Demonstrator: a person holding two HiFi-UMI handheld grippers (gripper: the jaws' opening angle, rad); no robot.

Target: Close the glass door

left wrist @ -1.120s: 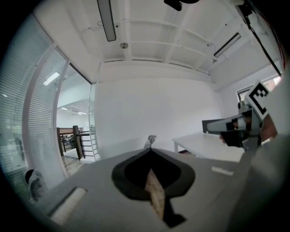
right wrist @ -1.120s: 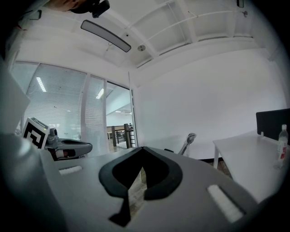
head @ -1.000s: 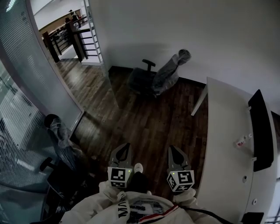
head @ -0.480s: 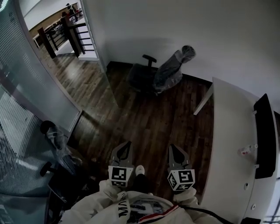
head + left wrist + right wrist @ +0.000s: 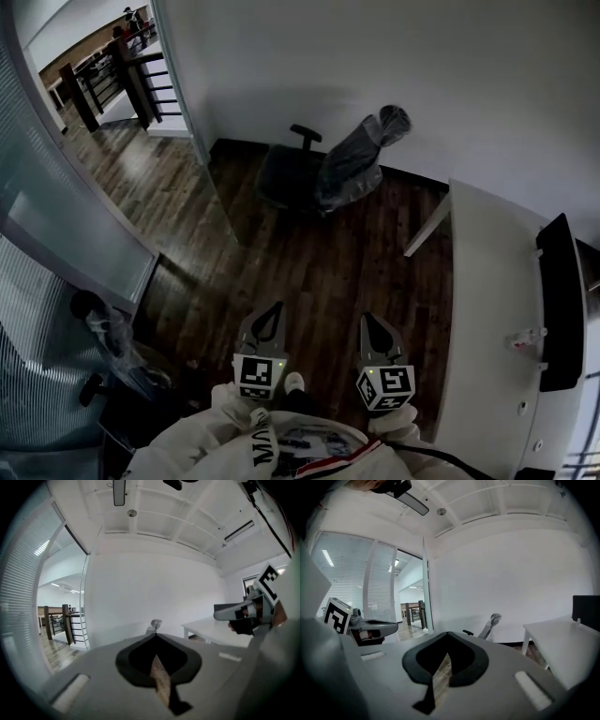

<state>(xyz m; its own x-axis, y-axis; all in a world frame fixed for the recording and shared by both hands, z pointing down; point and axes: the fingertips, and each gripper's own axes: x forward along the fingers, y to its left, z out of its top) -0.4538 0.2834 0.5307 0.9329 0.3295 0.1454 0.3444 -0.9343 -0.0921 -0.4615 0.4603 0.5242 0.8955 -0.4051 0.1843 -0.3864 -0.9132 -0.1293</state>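
The dark wooden floor (image 5: 309,258) is being crossed toward the still-open clear glass door (image 5: 208,173), left gripper (image 5: 270,314) and right gripper (image 5: 372,324) carried shut, empty.

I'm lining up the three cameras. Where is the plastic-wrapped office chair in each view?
Head view: office chair upper centre.
Left gripper view: office chair dead centre, small.
Right gripper view: office chair right of centre.
Shared landmark: white desk, right of the office chair everywhere.
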